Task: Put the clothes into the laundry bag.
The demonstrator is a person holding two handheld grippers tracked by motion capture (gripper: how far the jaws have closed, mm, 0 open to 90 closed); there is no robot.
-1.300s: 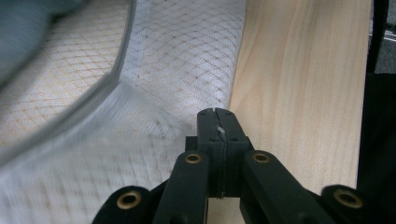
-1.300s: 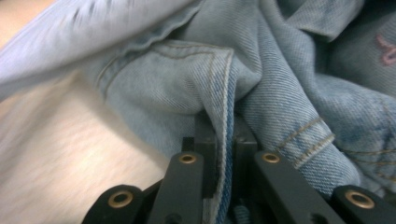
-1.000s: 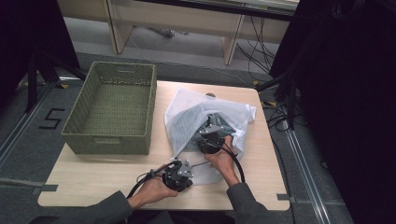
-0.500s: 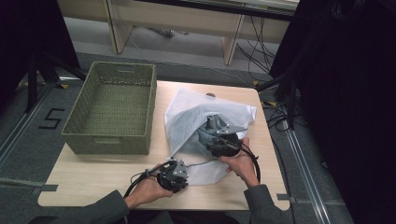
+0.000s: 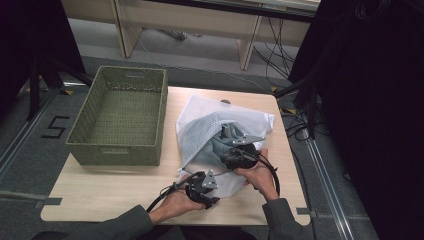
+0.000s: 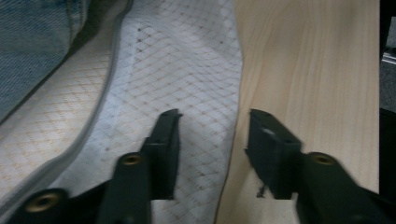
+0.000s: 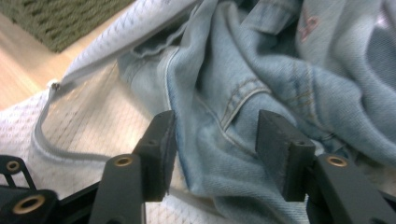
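Observation:
A white mesh laundry bag [image 5: 200, 122] lies on the wooden table [image 5: 110, 187] with a light blue denim garment [image 5: 217, 147] showing in its opening. My left gripper [image 5: 212, 192] sits at the bag's near edge. Its jaws have just been opening and stand open [image 6: 212, 116] over the mesh bag [image 6: 182, 70] hem and bare table [image 6: 308, 70], pinching nothing. My right gripper [image 5: 232, 150] hovers at the bag's mouth. Its jaws have just been opening too and stand open [image 7: 215, 116] just above the denim garment [image 7: 261, 60], not gripping it.
A green woven basket [image 5: 120, 112] stands on the table's left half, touching nothing. Black cables trail from both grippers toward the near edge. Dark curtains and cables on the floor flank the table's right side. The bag's zipper hem [image 7: 51, 116] lies open.
The left gripper has slid right to the bag's near edge. The right gripper shifted a little right, then held still. Both pairs of jaws stand wider apart.

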